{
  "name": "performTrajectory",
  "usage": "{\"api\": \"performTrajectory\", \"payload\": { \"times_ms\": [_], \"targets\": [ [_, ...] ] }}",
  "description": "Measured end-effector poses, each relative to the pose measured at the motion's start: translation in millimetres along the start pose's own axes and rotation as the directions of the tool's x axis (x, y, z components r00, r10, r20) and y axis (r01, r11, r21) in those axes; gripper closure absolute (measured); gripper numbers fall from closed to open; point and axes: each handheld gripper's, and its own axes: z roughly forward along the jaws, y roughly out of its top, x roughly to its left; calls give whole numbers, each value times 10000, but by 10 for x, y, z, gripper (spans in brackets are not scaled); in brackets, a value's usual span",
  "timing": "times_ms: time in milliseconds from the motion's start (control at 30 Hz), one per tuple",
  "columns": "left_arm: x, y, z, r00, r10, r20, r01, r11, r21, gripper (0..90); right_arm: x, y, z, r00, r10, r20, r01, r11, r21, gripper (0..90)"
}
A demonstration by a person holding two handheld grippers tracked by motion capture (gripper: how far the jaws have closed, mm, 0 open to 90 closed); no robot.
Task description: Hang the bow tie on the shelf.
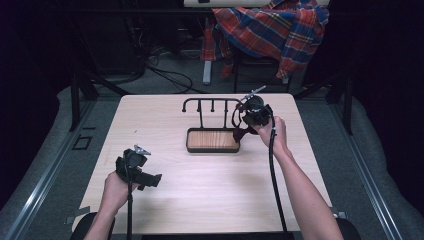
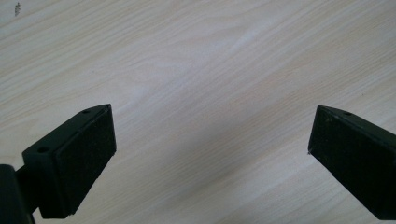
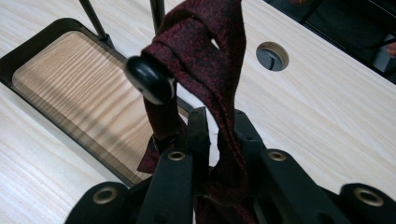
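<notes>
A dark red cloth [image 3: 205,60] hangs at the right end of the rack [image 1: 212,101], draped over the rack's round black knob [image 3: 150,79]. In the right gripper view its lower folds run down between the jaws of the right gripper [image 3: 218,140], which are closed tight on it. In the high view the right gripper [image 1: 245,131] sits at the rack's right end with the cloth [image 1: 240,134] dangling below it, just off the right edge of the tray [image 1: 213,147].

The tray is the rack's base: a black rim around a wood-grain panel, with thin black posts rising from its back edge to the hooked top bar. It stands on the table [image 1: 200,185].

The left gripper [image 1: 150,180] is well apart from the rack, toward the near left of the table. Its jaws stand wide apart over bare table [image 2: 196,84] and hold nothing.

Beyond the table, behind the rack, a plaid shirt [image 1: 272,25] lies over a chair.
</notes>
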Motion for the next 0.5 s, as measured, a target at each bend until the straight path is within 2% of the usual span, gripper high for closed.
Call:
{"api": "performTrajectory", "payload": {
  "times_ms": [100,200,500],
  "targets": [
    [0,0,0,10000,2,-1,-2,10000,7,10,3,-4,-4,10000,69,-48,-69,9999,-97,766],
    [0,-1,0,10000,-1,0,1,10000,1,10,-1,-9,-30,9999,0,-167,-3,9999,-161,707],
    [0,0,0,10000,-2,3,2,10000,2,10,-14,-25,-127,9992,-150,-365,141,9996,-237,610]
  ]
}}
